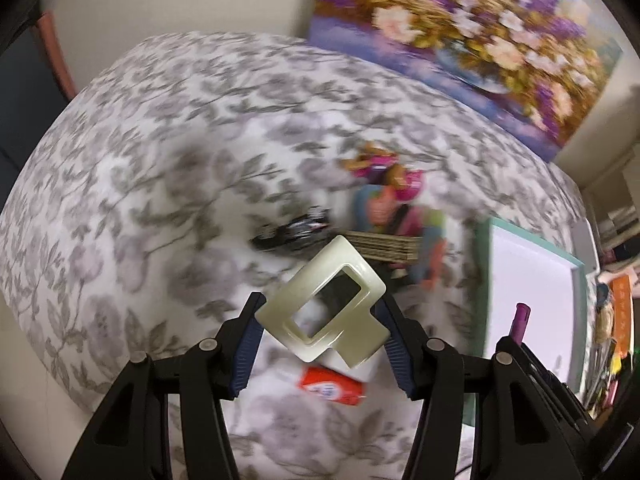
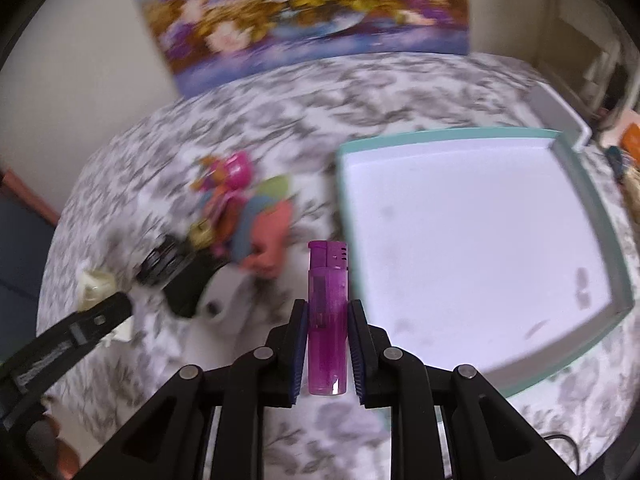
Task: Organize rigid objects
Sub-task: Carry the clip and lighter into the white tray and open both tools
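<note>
Left gripper (image 1: pixel 320 320) clamps a cream hair claw clip (image 1: pixel 322 312). Right gripper (image 2: pixel 327 344) clamps an upright purple lighter (image 2: pixel 326 320) just beside the teal-rimmed tray (image 2: pixel 616 240).

1. Lighting: soft, even indoor light; no hard shadows.
2. Blur: strong motion blur across the bedspread (image 1: pixel 160 160), painting (image 2: pixel 304 12) and toy pile (image 2: pixel 244 216).
3. Sharp zones: the held clip (image 1: pixel 324 304) and lighter (image 2: pixel 327 316).
4. Distortion: fisheye bending, black vignette at corners.
5. Glare: the box (image 2: pixel 480 240) floor is near white.
</note>
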The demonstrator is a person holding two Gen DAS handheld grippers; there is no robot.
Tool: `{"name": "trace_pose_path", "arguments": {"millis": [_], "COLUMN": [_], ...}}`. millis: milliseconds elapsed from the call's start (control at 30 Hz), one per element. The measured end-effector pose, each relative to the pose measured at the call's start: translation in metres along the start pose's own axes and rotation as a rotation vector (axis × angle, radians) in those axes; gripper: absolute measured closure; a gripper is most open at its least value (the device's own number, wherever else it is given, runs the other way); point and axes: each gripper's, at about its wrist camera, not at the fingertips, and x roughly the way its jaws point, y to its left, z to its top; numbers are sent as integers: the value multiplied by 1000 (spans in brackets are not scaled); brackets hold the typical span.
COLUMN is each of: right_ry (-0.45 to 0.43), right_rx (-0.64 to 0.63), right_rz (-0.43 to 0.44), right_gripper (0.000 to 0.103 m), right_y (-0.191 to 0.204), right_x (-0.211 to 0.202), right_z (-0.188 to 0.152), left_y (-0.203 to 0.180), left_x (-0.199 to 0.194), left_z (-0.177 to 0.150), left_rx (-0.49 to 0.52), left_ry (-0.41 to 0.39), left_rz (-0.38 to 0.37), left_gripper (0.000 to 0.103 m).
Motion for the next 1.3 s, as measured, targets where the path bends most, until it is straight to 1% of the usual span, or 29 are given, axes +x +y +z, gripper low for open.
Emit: {"name": "trace_pose_path", "arguments": {"millis": [33,67,200,433,633,700,800,900,933,1000,1100,1233,1300], "right_ry": [-2,-4,-10,-24,-63,-70,-77,-63,-60,-54,-52,-51,-53], "right_rx": [24,44,133,217,317,332,350,363,366,366,372,380,380], "right_rz": [-33,-46,-81,-149,-182,-198,-222,-212,-215,-221,-225,-227,-229], "right_gripper": [82,82,82,82,82,82,82,82,82,82,82,82,82], "right_y": [-9,-19,-51,-95,-137,-144,-153,-160,-162,-164,-168,-171,-171], "right_x": [-2,-5,-5,0,-3,-1,1,6,8,10,12,12,11], "right_z": [3,5,18,27,31,32,33,33,33,33,32,32,32], "left_y": [-9,-18,-56,-132,-174,-187,-198,-203,-205,-205,-204,-203,-199], "left_x": [-1,-1,1,21,45,51,61,71,76,83,85,81,79], "left_z": [3,5,6,3,-1,-2,-1,1,1,1,1,2,4], "left_rx": [14,26,85,209,294,318,337,356,361,347,333,328,309], "left_ry": [1,1,10,24,39,37,31,25,29,47,55,35,35], "left_rz": [-3,-7,-31,-76,-95,-99,-100,-102,-99,-116,-136,-123,-137], "left_gripper": [45,45,45,45,45,45,45,45,45,45,45,44,43]}}
